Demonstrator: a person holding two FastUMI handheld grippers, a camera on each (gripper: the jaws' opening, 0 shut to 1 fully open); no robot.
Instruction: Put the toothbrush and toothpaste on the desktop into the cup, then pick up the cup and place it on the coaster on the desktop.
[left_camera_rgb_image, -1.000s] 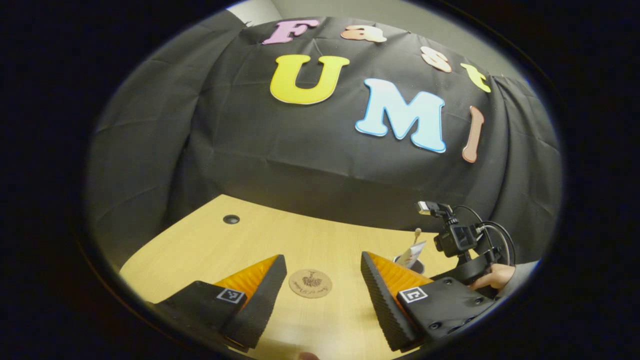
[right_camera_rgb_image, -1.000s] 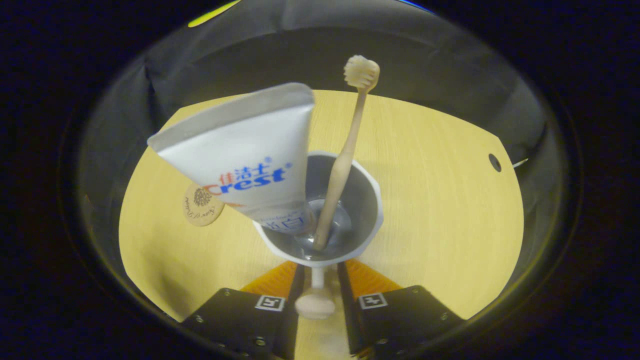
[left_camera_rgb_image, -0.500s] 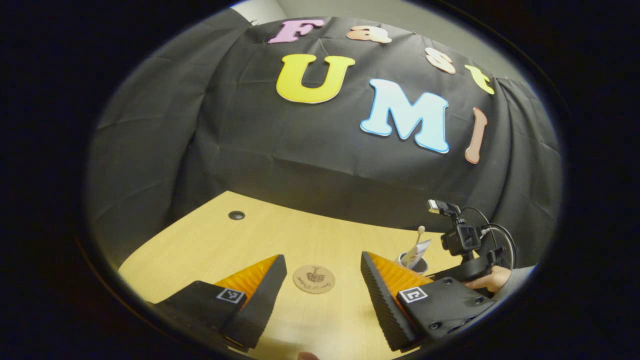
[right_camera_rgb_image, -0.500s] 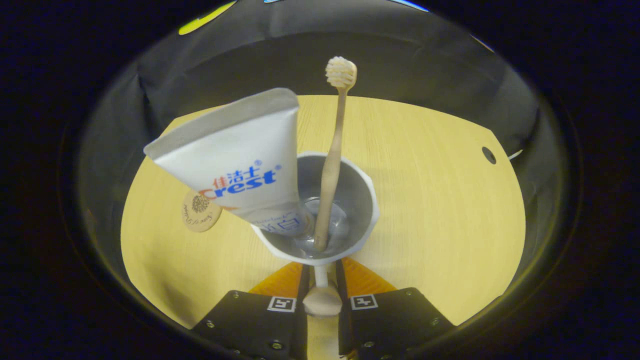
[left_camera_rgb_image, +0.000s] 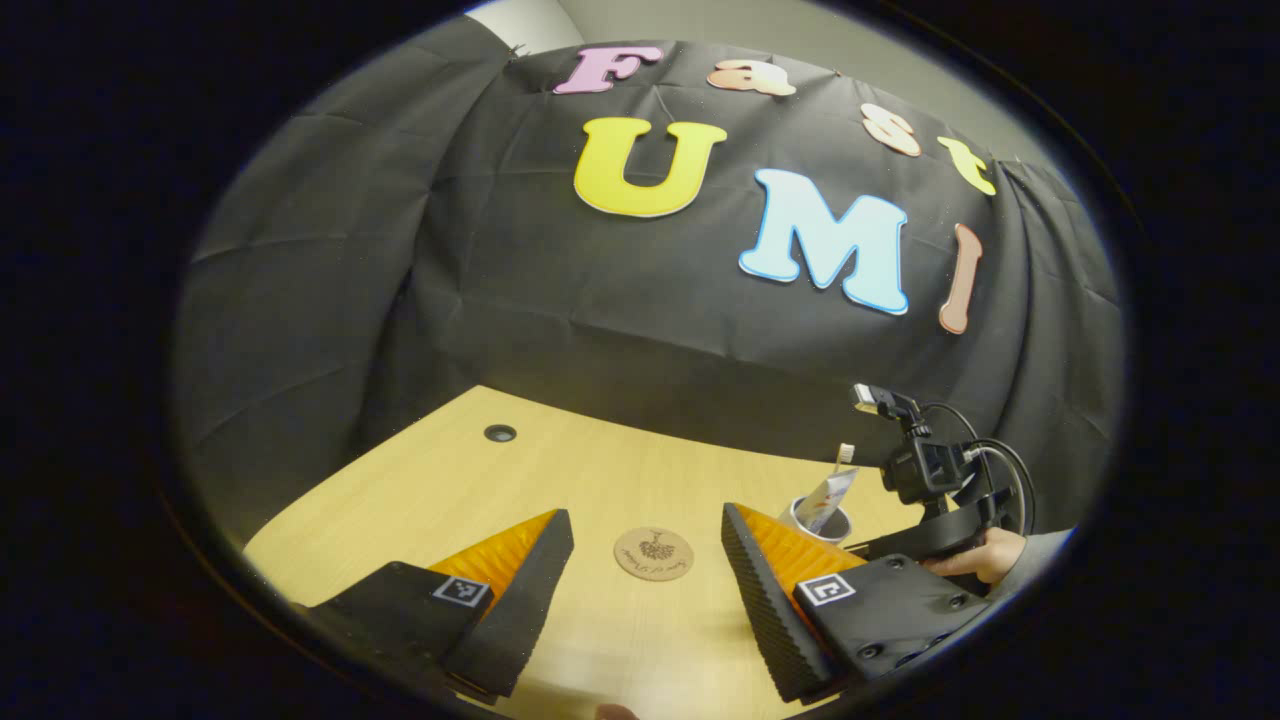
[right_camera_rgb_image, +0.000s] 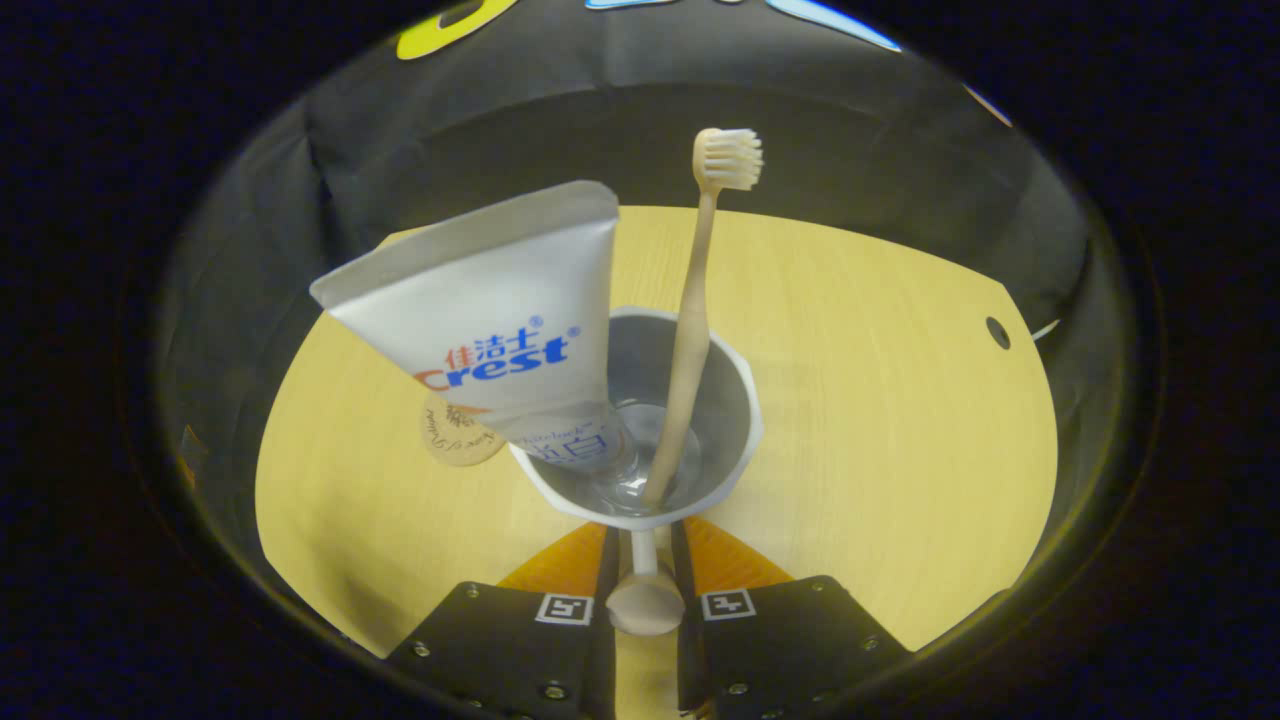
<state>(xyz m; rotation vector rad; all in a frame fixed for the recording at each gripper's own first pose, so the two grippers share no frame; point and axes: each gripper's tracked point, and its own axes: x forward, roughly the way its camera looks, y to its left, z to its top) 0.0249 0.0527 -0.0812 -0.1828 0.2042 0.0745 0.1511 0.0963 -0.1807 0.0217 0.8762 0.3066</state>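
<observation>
Wooden desk underneath it all. Right claw is clamped on the cup's handle; the cup holds the toothpaste leaning left and the toothbrush bristles-up. Left claw sits wide apart over the desk, and the coaster lies just past its fingers.

Matt wood-grain desktop, glossy plastic cup, smooth toothpaste tube, cork-like coaster.

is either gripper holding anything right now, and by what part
The right gripper holds the cup by its handle, pinched between both fingers. The left gripper is open and holds nothing.
</observation>
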